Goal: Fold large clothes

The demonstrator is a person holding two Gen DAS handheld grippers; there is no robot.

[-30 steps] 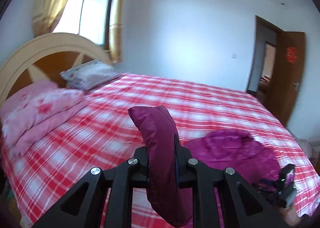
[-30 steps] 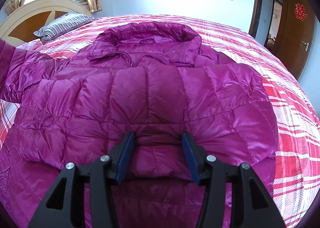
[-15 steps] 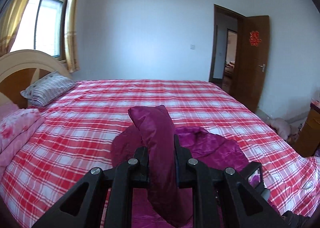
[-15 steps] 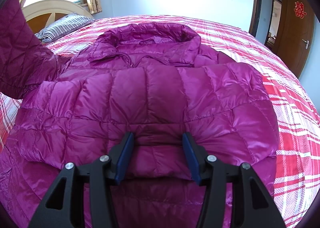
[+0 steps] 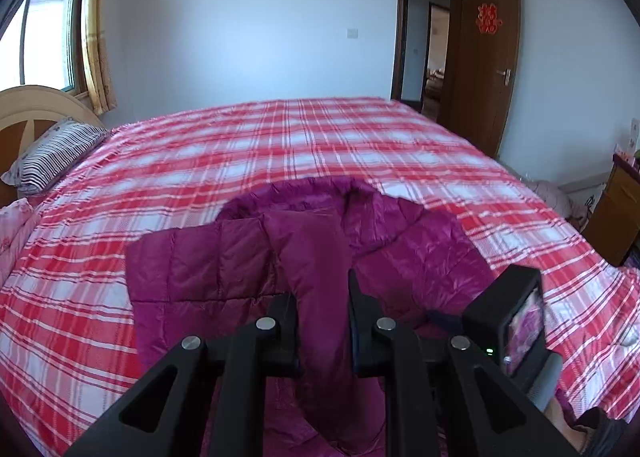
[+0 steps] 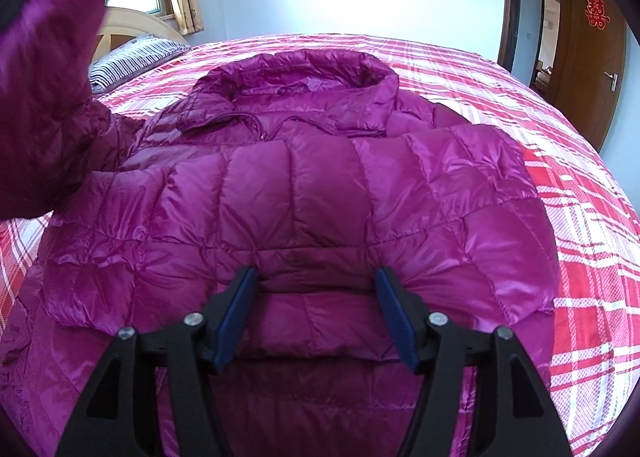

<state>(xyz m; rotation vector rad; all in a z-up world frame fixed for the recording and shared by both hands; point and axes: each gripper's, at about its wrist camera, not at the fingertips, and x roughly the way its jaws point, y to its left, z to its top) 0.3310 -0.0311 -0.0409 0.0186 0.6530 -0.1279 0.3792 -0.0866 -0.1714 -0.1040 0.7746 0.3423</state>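
Both wrist cams low, close, share jacket [image 5: 420, 257].

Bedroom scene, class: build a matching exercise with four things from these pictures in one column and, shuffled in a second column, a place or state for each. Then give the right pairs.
Things:
1. Left gripper
2. Right gripper
3. Striped pillow
4. Brown door

Places or states:
A. Swung open, a red paper ornament on it
B. Lying at the head of the bed by the headboard
C. Clamped on the purple jacket's sleeve
D. Jaws apart over the folded purple jacket

Pairs: 1-C, 2-D, 3-B, 4-A
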